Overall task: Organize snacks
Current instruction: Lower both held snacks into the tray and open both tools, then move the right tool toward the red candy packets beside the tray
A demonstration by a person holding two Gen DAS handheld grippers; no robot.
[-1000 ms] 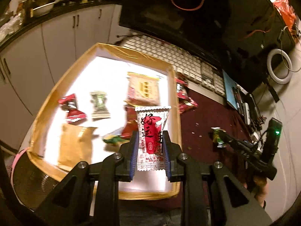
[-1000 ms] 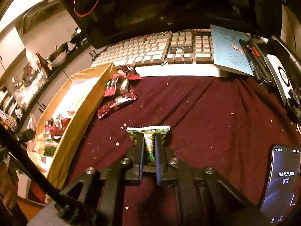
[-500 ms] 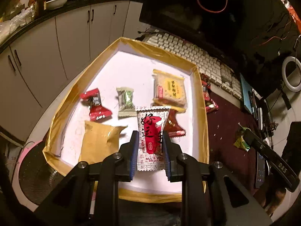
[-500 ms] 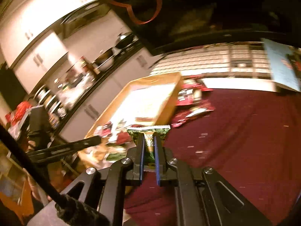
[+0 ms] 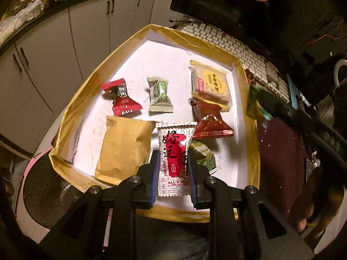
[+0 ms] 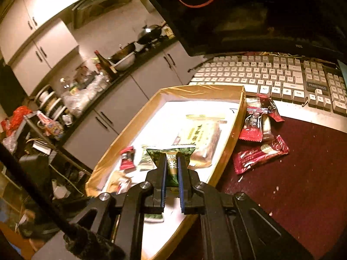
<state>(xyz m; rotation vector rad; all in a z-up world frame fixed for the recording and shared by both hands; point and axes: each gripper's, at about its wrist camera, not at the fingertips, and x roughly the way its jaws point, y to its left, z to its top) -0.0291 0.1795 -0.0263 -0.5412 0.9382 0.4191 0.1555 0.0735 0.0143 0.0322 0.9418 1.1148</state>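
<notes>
The left gripper (image 5: pixel 172 169) clamps a white-and-red packet (image 5: pixel 173 149) above the near end of the gold-rimmed tray (image 5: pixel 71 110); the right gripper (image 6: pixel 172 173) clamps a green packet (image 6: pixel 171 162) over the tray's (image 6: pixel 236 117) near right part. On the tray's white floor lie a red candy (image 5: pixel 119 97), a pale green candy (image 5: pixel 159 96), a yellow biscuit pack (image 5: pixel 210 84), a dark red pouch (image 5: pixel 209 121), a tan packet (image 5: pixel 122 149) and another green packet (image 5: pixel 203 156) partly behind the left gripper. The tray sits on a bench with a maroon mat (image 6: pixel 303 173), where crumbs and three red snacks (image 6: pixel 258 134) lie just right of the tray. Beyond are a keyboard (image 6: pixel 271 75), a dark monitor (image 6: pixel 260 17) marked "TCL", white cabinets (image 5: pixel 54 43) and a cluttered kitchen counter (image 6: pixel 121 60) with pans. In the left view the right gripper (image 5: pixel 256 104) is blurred. The held white packet reads "ALL'S WELL"; the keyboard's lettering is hard to read.
</notes>
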